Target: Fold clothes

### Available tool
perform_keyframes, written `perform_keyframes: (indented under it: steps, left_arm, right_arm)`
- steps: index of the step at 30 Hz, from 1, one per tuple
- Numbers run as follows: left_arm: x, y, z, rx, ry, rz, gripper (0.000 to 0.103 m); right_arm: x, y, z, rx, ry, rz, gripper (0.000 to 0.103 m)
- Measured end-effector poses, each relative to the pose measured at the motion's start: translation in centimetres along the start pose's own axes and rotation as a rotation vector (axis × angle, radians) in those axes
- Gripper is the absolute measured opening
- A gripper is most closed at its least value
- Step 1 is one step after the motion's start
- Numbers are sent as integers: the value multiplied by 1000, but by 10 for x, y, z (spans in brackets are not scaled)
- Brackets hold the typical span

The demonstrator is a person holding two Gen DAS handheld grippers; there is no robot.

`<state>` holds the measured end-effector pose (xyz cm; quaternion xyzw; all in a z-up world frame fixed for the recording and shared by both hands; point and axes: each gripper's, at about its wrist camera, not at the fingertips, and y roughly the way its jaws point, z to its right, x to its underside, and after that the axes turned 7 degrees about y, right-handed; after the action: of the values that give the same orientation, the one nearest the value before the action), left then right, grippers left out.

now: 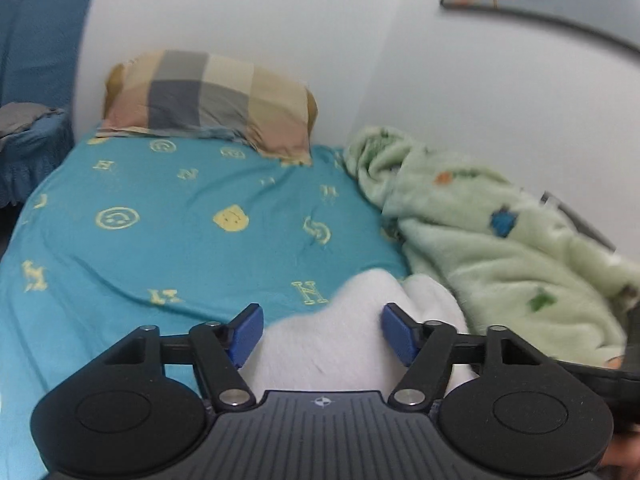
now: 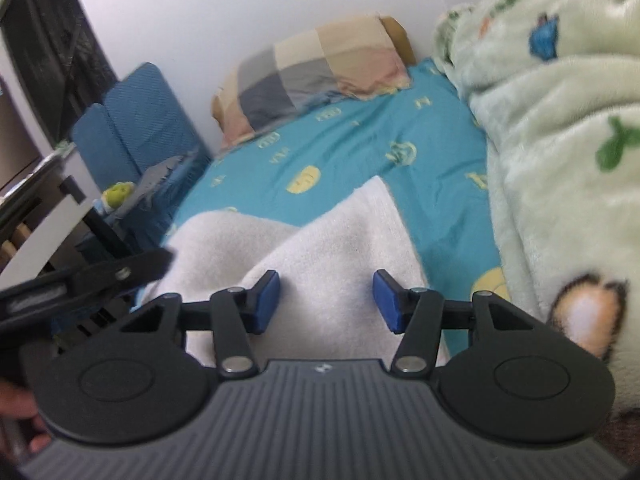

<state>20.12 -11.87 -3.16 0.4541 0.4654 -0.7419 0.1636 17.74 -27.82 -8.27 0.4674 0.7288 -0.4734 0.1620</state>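
White fleecy cloth, the garment (image 2: 320, 236) to be folded, lies on the turquoise bedsheet (image 1: 168, 216) at the near edge of the bed, in the six o'clock part of both wrist views; in the right wrist view a flap lies doubled over it, with a slanting edge running up toward one o'clock. What kind of garment it is cannot be told from here. The left gripper (image 1: 322, 334) hovers over the cloth's far edge with its blue pads well apart and nothing pinched between them. The right gripper (image 2: 326, 300) stands somewhat narrower, also gaping, with cloth visible below the gap but the pads not pressing on it. Judged from this, neither claw holds anything, and the step in hand is to take a fresh hold for the next fold. To do it well, each claw should descend on a corner or edge of a single layer, close fully before lifting, and carry both corners across evenly so the fold stays square. A pale green fleece blanket (image 1: 504, 248) is heaped at three o'clock, just beside the cloth; the right claw risks catching its pile. A checked pillow (image 1: 208, 100) lies at twelve o'clock against the wall, well apart.
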Motion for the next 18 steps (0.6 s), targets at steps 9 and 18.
perform_keyframes:
  steps: [9, 18]
  left_arm:
    - [15, 88, -15, -1, 71, -167, 77]
    - [18, 43, -21, -17, -14, -118, 76]
  right_arm:
    - [11, 56, 37, 55, 144, -95, 53]
    - [9, 45, 36, 3, 131, -70, 54]
